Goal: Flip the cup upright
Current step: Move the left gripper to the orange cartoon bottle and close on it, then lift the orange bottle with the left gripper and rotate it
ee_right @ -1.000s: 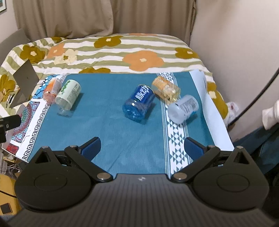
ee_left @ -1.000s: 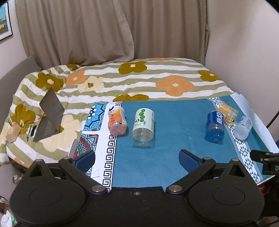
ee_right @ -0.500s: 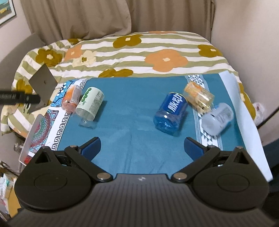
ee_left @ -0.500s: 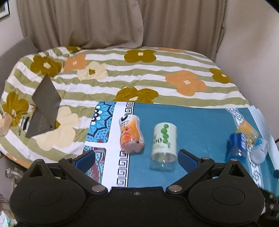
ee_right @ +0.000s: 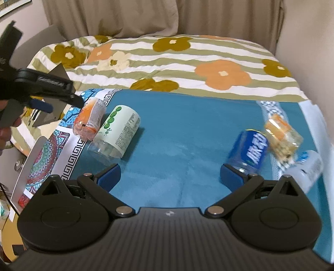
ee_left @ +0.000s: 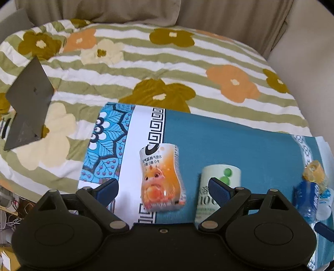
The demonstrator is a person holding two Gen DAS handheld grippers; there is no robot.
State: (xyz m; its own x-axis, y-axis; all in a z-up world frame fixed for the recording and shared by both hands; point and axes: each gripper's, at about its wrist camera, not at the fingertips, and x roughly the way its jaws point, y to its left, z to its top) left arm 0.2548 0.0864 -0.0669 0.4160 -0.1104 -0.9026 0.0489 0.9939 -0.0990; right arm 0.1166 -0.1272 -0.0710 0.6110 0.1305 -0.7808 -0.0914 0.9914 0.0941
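Several plastic cups lie on their sides on a teal cloth. An orange cup lies between the open jaws of my left gripper, not touched. A white cup with green dots lies just right of it, partly behind the right finger. In the right wrist view the orange cup and white cup lie at left, with the left gripper above them. A blue cup, an amber cup and a clear white cup lie at right. My right gripper is open and empty.
The cloth lies on a bed with a striped floral blanket. A grey folded stand sits on the blanket at left. A patterned mat borders the cloth's left edge. Curtains hang behind; a wall is at right.
My left gripper has moved left and down until the orange cup lies between its jaws. My right gripper has shifted left, so the blue cup now sits by its right finger.
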